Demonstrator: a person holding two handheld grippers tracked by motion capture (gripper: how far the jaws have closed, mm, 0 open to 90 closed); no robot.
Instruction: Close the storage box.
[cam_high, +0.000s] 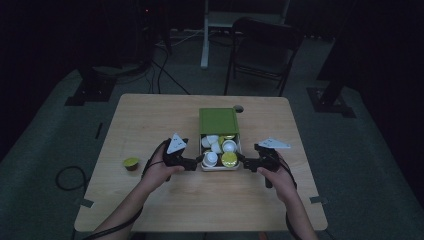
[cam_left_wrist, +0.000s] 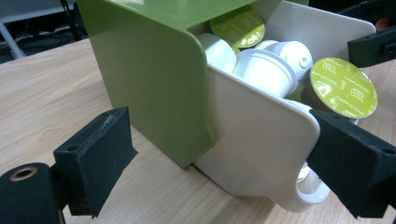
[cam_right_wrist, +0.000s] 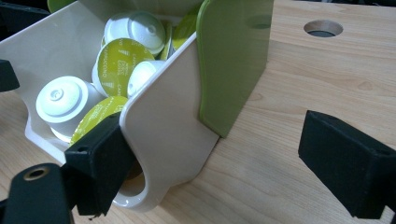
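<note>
Two grippers flank a half-open pod drawer

From above, the white drawer (cam_high: 220, 167) stands pulled partway out of the green box (cam_high: 218, 120) mid-table, the left gripper (cam_high: 197, 162) and right gripper (cam_high: 242, 160) at its two front corners; one pod (cam_high: 131, 163) sits well apart to the left, so I judge the drawer opened and the pod work not finished. Along the left gripper (cam_left_wrist: 224, 154), the jaws stand apart: one pad touches the drawer (cam_left_wrist: 252, 140) at its front corner, the other hangs free beside the box (cam_left_wrist: 149, 70). Along the right gripper (cam_right_wrist: 210, 158), the jaws are likewise apart, one pad against the drawer (cam_right_wrist: 163, 135) front, the other over bare table (cam_right_wrist: 303, 79). Nothing is clamped; pods (cam_right_wrist: 116, 65) fill the drawer.
</note>
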